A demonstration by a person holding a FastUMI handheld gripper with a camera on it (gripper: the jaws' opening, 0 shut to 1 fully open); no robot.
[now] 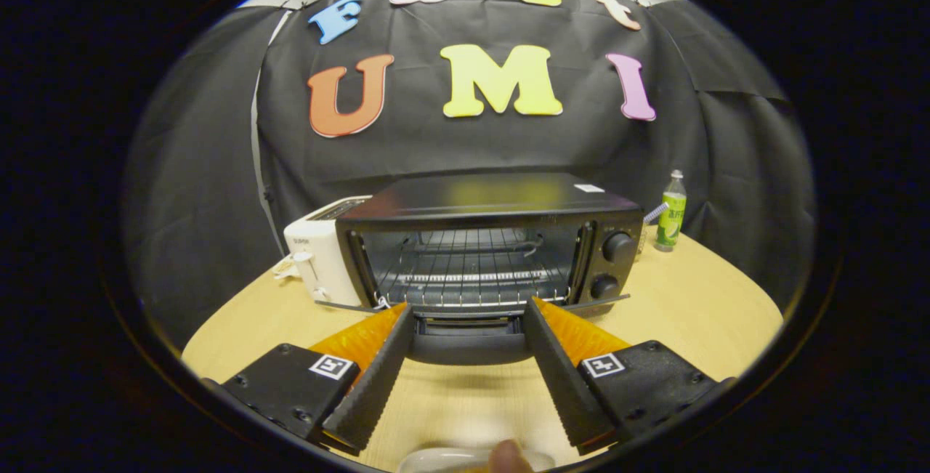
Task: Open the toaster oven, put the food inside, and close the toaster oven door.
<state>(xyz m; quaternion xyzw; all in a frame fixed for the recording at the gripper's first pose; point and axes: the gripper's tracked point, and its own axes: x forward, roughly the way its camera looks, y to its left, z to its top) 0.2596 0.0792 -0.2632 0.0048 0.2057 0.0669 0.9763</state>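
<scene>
A black toaster oven [487, 204] stands on the wooden table [697, 306], just ahead of my fingers. Its door [468, 324] is folded down flat, and the wire rack [468, 266] inside is bare. My gripper [468, 304] is open, its fingers spread wide on either side of the door's dark handle [468, 348], with the tips at the door's hinge edge. I cannot tell if the fingers touch the handle. Below the fingers, close to me, lies a white plate [443, 461] with a brownish piece of food [510, 455] on it, both partly cut off.
A white slot toaster [320, 259] stands against the oven's left side. A green bottle [672, 215] stands behind the oven to its right, near the black cloth wall. Two knobs [617, 248] sit on the oven's right front panel.
</scene>
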